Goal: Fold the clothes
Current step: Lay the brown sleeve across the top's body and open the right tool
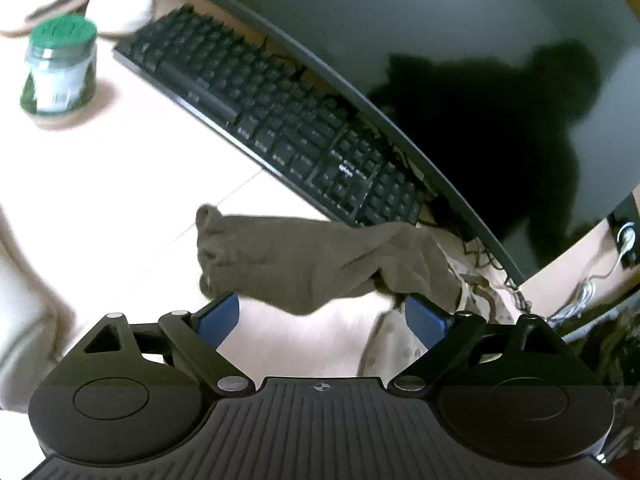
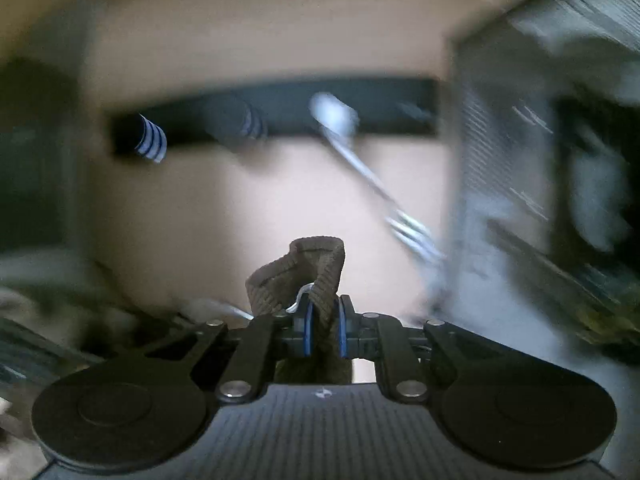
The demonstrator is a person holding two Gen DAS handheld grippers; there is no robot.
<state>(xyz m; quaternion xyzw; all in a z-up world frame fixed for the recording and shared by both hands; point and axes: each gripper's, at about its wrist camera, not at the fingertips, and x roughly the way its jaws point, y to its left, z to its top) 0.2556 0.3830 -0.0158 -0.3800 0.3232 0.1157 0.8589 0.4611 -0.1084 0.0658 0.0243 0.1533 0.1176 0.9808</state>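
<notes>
**A:** Pale desk (image 1: 132, 184) fills the left wrist view, with a black keyboard (image 1: 272, 128) running along its far side under a curved dark monitor (image 1: 460, 60). What sits near the left gripper (image 1: 322, 314)?

**B:** A brown sock (image 1: 304, 264) is draped just beyond the 2 blue pads, which stand wide apart with nothing pressed between them. The sock's right end trails toward the keyboard's near corner and some cables (image 1: 484, 256). A green-lidded jar (image 1: 60, 68) stands far left, well apart, and pale cloth (image 1: 24, 280) lies along the near left edge.

**A:** And the right wrist view?

**B:** It is heavily blurred. The right gripper (image 2: 323, 332) has its jaws clamped on a ribbed brown sock cuff (image 2: 308, 276), which sticks up between the pads. Something thin and white peeks out at the left pad; I cannot tell what it is.

**A:** What could go wrong?

**B:** I judge 2 risks. With only 1 grip on the fabric, a fast pull could drag the loose end across the cables or keyboard and snag it. The narrow pinch on the cuff could also slip.
</notes>
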